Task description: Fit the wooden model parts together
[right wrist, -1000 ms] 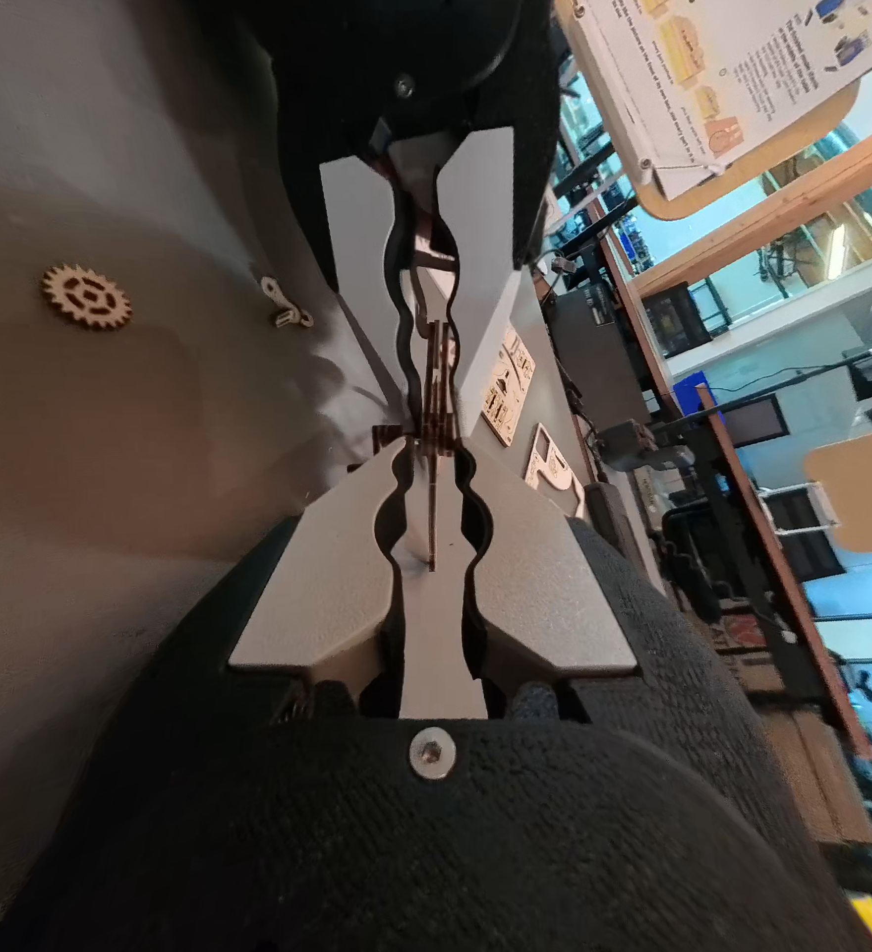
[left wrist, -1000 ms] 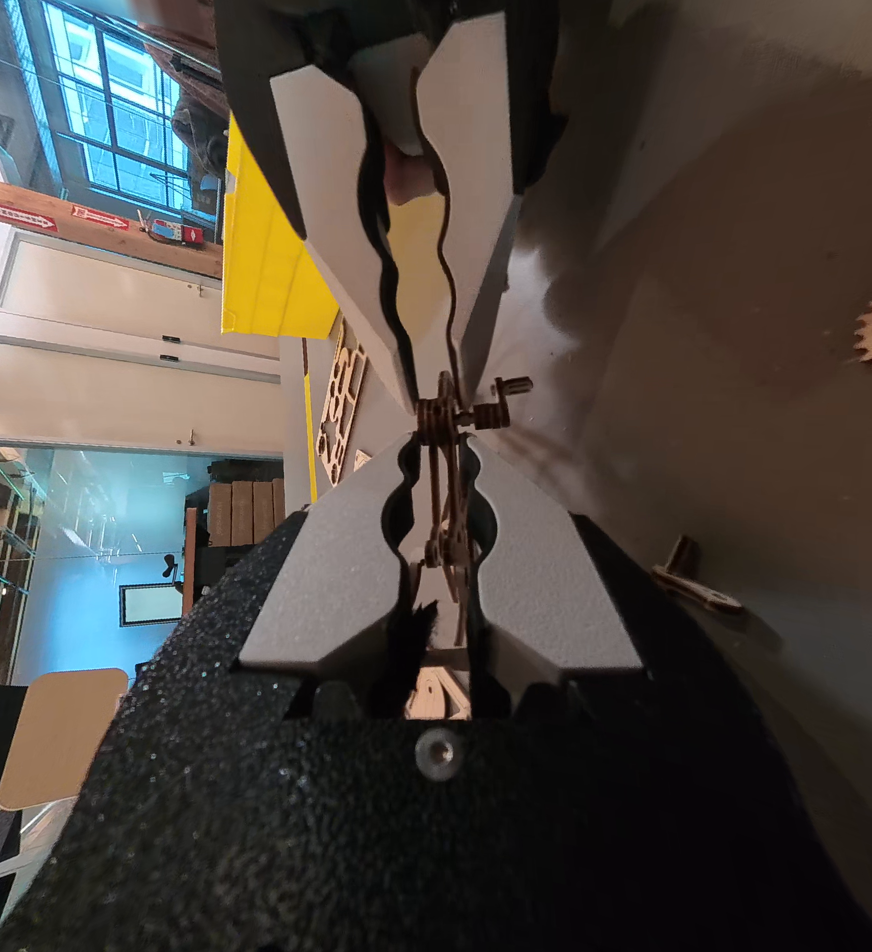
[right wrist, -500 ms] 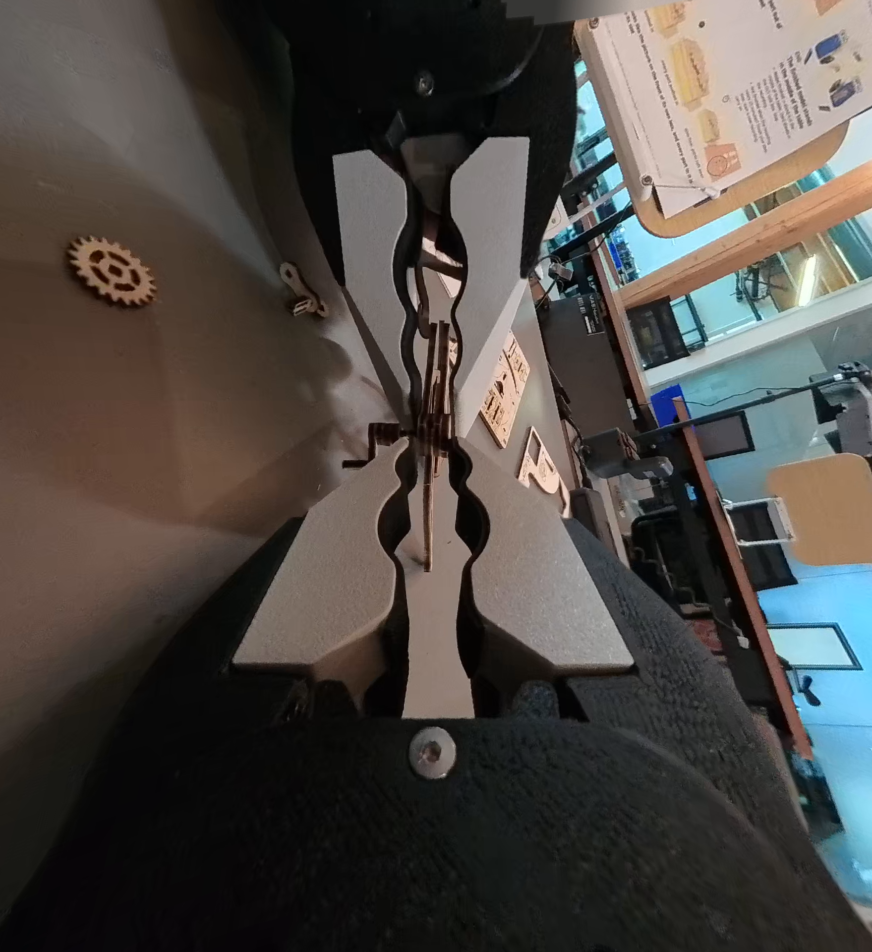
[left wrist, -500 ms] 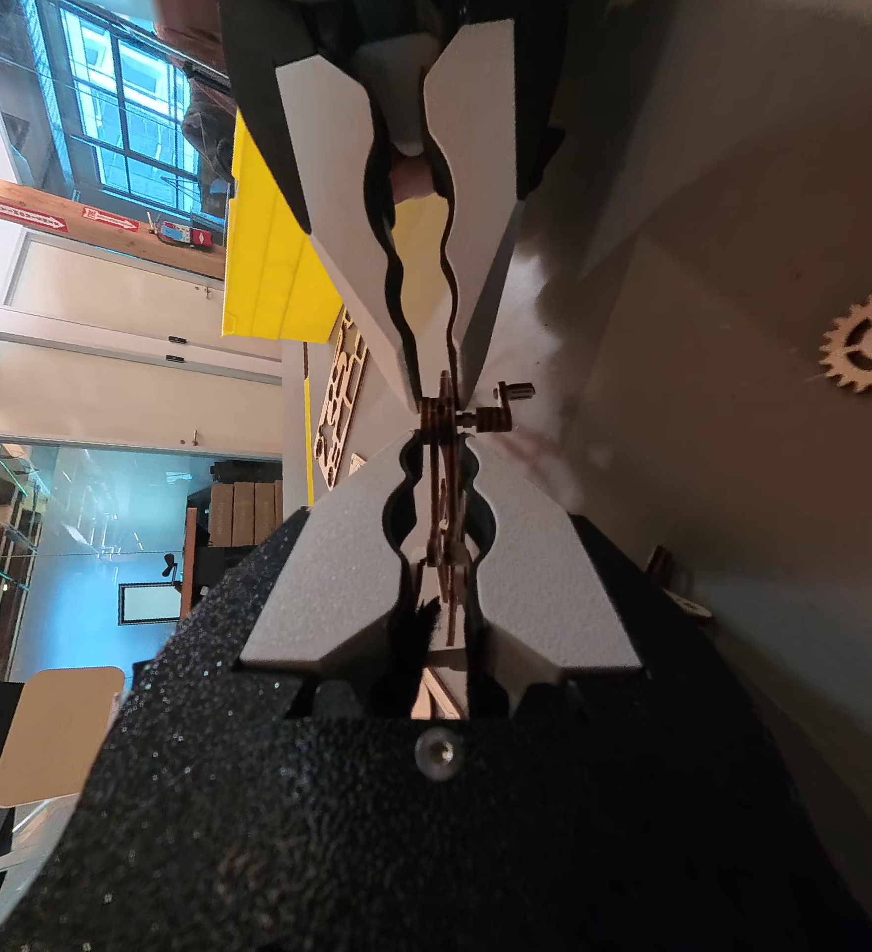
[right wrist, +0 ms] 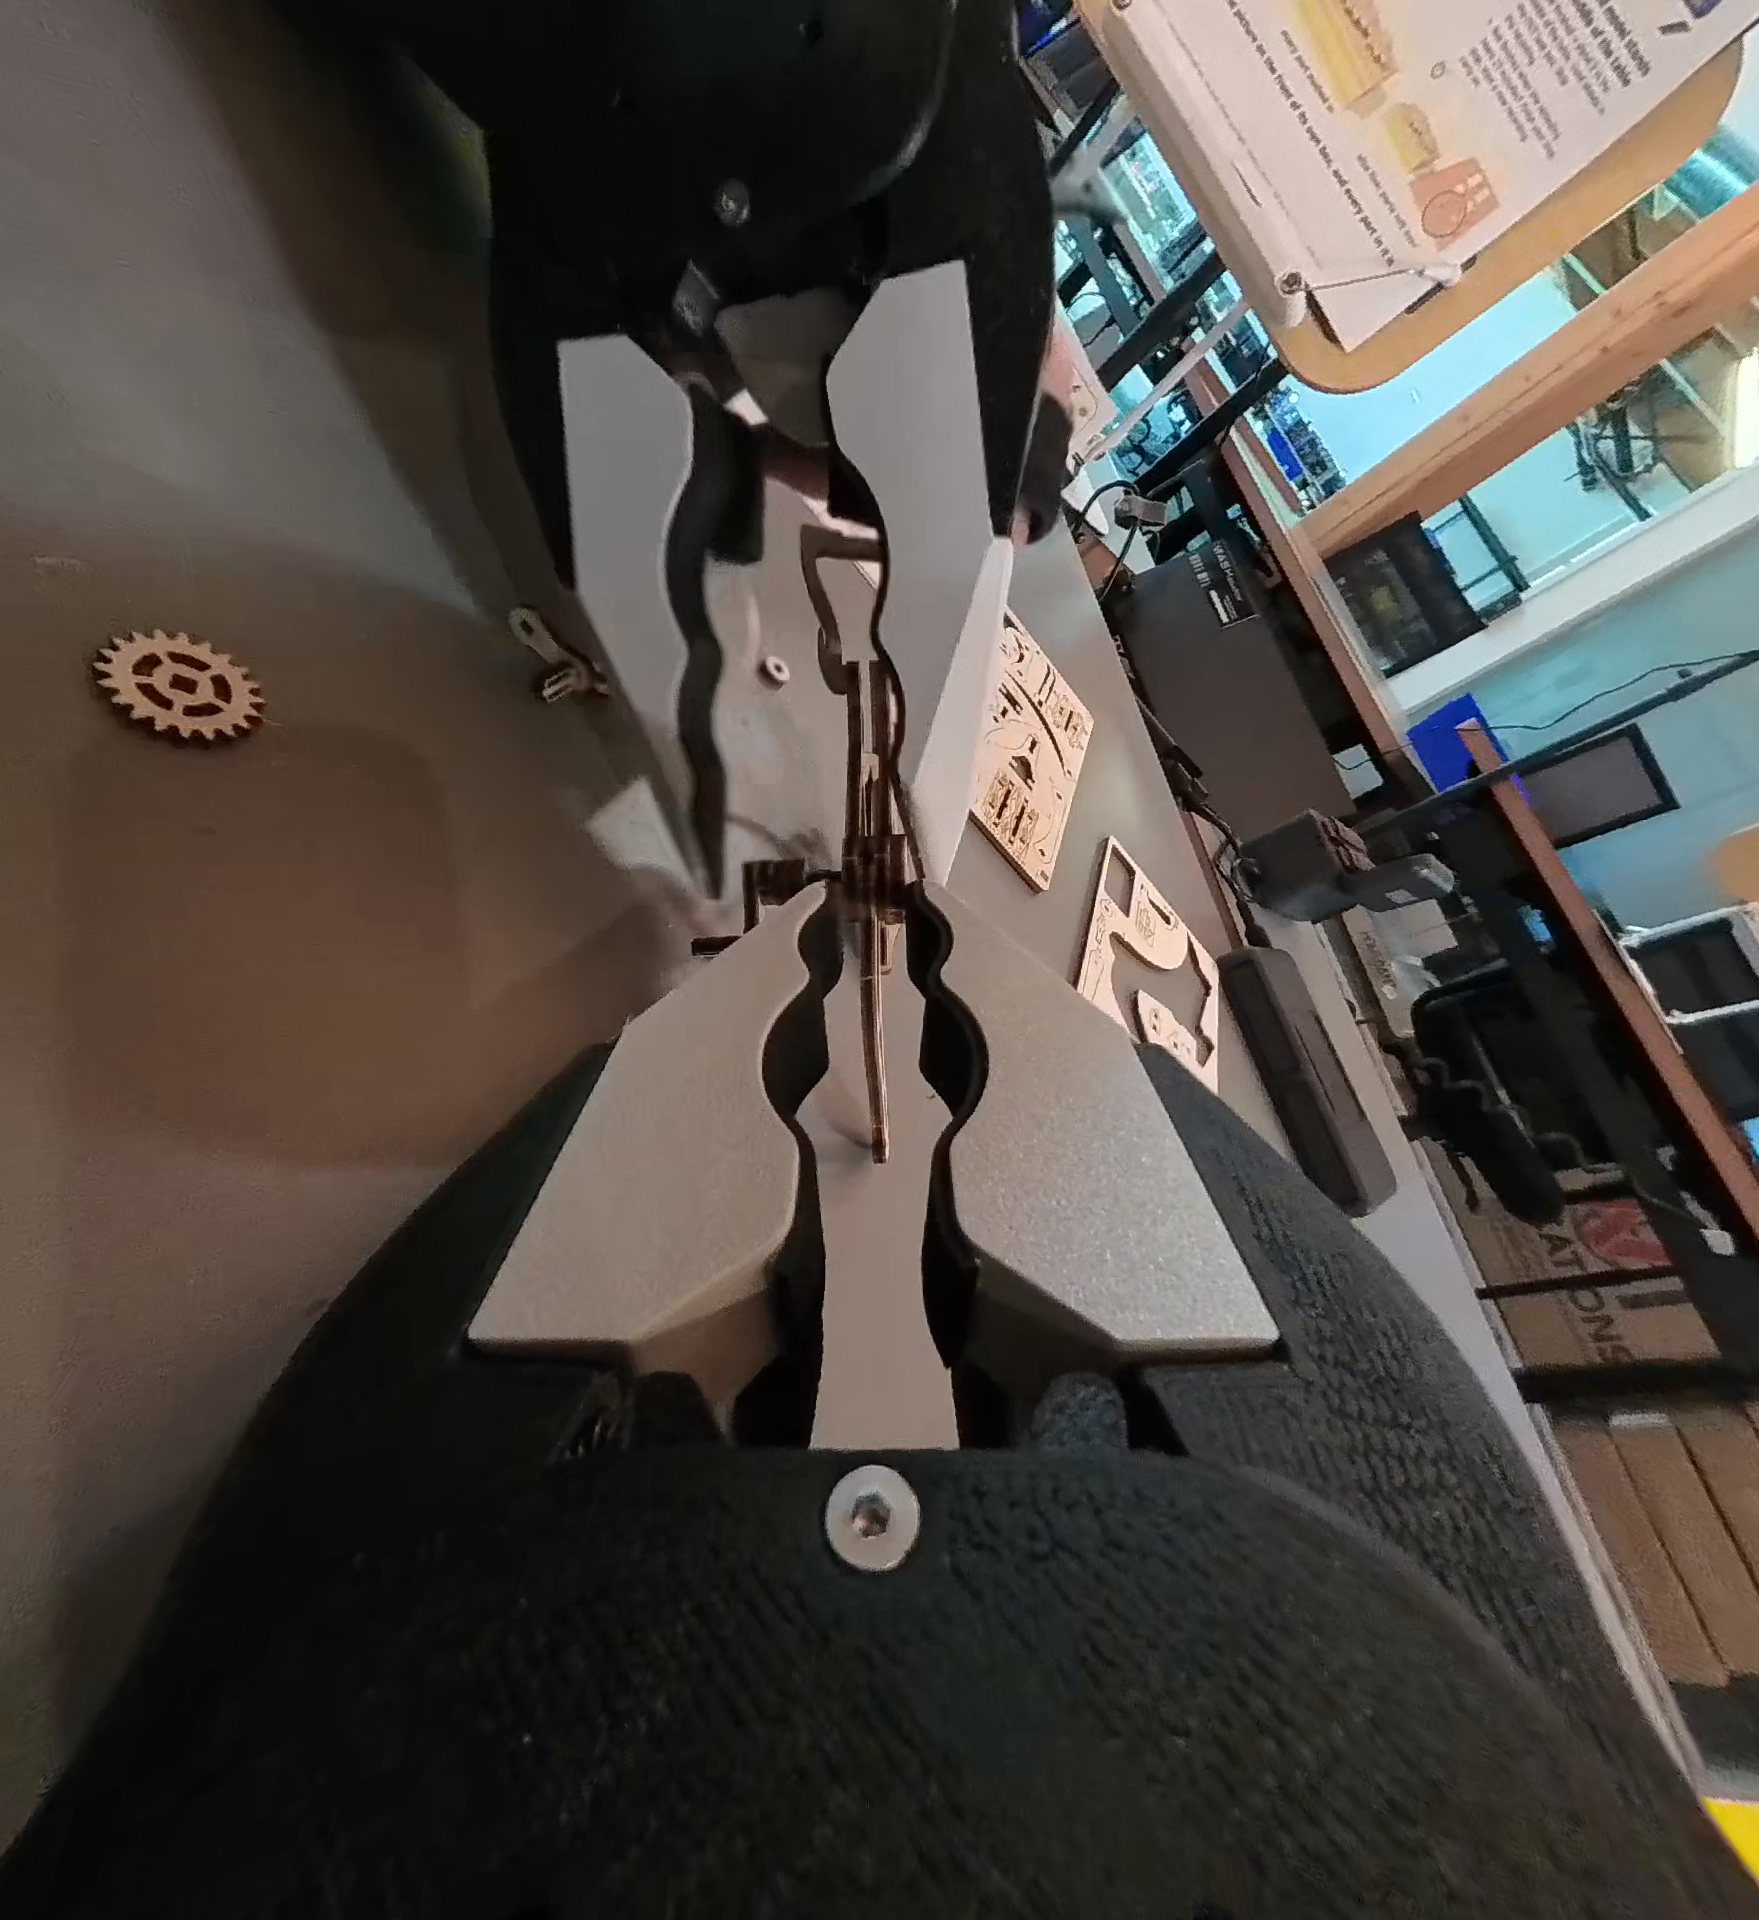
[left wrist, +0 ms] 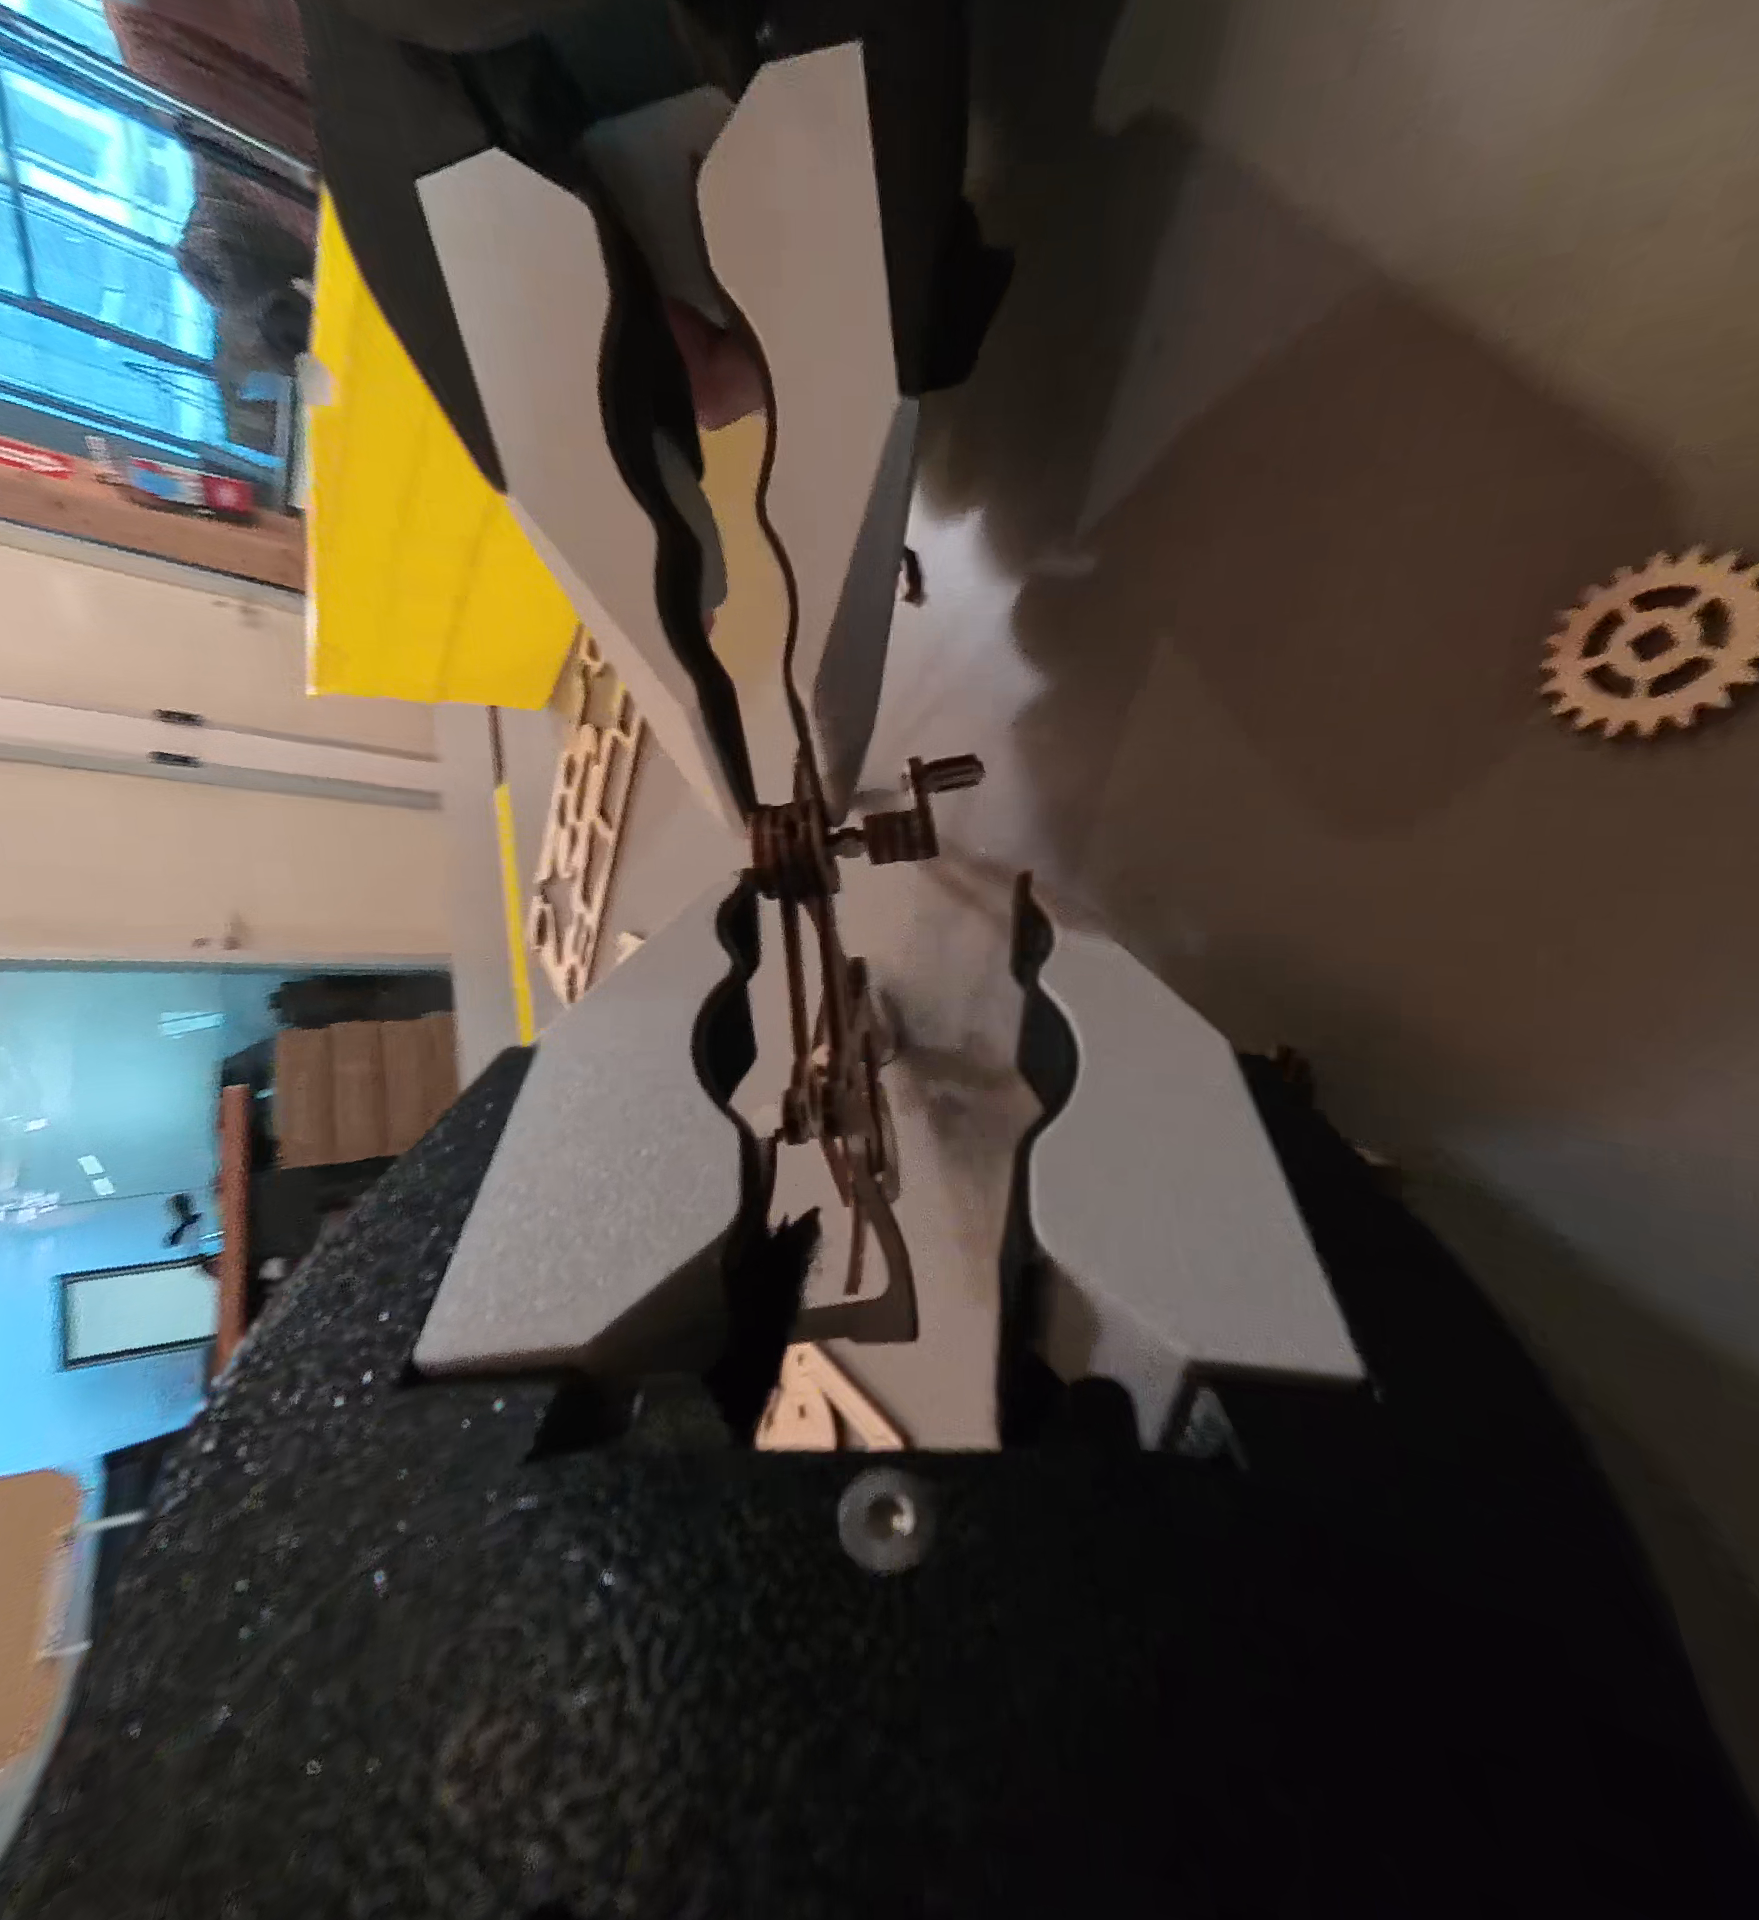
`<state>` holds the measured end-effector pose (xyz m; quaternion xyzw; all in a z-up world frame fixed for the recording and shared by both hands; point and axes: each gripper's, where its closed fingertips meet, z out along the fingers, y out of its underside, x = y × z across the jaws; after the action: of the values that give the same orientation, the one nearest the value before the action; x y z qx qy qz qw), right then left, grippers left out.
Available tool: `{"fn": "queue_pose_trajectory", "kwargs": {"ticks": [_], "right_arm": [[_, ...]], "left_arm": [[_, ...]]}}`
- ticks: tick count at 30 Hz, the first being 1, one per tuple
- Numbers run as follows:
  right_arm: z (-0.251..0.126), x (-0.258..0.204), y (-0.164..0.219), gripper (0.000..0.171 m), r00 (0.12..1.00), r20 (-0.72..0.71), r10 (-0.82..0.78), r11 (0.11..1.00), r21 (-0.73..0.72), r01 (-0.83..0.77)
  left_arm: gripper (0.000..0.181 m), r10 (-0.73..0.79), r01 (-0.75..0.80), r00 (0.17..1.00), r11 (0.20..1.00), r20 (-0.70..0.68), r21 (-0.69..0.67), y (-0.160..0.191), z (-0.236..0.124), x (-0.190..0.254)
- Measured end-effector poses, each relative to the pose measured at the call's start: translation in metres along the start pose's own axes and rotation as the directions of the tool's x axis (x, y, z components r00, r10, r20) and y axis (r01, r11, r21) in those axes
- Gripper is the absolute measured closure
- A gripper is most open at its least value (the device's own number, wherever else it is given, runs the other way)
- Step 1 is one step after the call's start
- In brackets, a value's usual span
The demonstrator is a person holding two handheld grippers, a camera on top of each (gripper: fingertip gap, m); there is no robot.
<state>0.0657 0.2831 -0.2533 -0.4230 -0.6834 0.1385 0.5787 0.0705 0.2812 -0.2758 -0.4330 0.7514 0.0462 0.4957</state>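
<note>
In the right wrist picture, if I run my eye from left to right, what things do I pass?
wooden gear lying on the grey table → small loose wooden piece → wooden model between the two grippers → cut-out wooden sheets → black box at the table edge

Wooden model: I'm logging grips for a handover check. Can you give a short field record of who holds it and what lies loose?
model: thin wooden assembly with a crank sticking out sideways
right gripper: shut on model, pinching it at the tips
left gripper: open, one finger on either side of model
facing: grippers point tip to tip
loose on table: gear; small part; cut-out sheets
</note>
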Motion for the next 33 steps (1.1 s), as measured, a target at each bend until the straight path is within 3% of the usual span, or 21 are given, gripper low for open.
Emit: {"fn": "queue_pose_trajectory", "kwargs": {"ticks": [3, 7, 15, 18, 33], "right_arm": [[0.000, 0.000, -0.001, 0.161, 0.999, 0.010, 0.030, 1.000, 0.007, -0.030], [0.001, -0.001, -0.005, 0.161, 0.996, 0.032, 0.079, 0.996, 0.025, -0.080], [0.001, 0.000, -0.006, 0.161, 0.990, 0.050, 0.135, 0.990, 0.033, -0.136], [0.001, -0.001, -0.007, 0.161, 0.988, 0.058, 0.146, 0.988, 0.035, -0.148], [-0.002, -0.004, -0.011, 0.160, 0.990, 0.073, 0.123, 0.989, 0.069, -0.128]], "left_arm": [[0.132, -0.037, 0.037, 0.999, 0.999, 0.000, 0.019, -0.002, 0.001, -0.001], [0.147, -0.017, 0.017, 0.997, 1.000, 0.073, 0.004, -0.002, 0.004, -0.008], [0.138, -0.126, 0.126, 0.992, 0.990, -0.003, 0.066, -0.008, 0.001, -0.003], [0.147, -0.142, 0.140, 0.990, 0.987, 0.012, 0.082, -0.009, 0.000, -0.007], [0.151, -0.160, 0.160, 0.987, 0.982, -0.005, 0.098, -0.011, -0.003, -0.003]]}}
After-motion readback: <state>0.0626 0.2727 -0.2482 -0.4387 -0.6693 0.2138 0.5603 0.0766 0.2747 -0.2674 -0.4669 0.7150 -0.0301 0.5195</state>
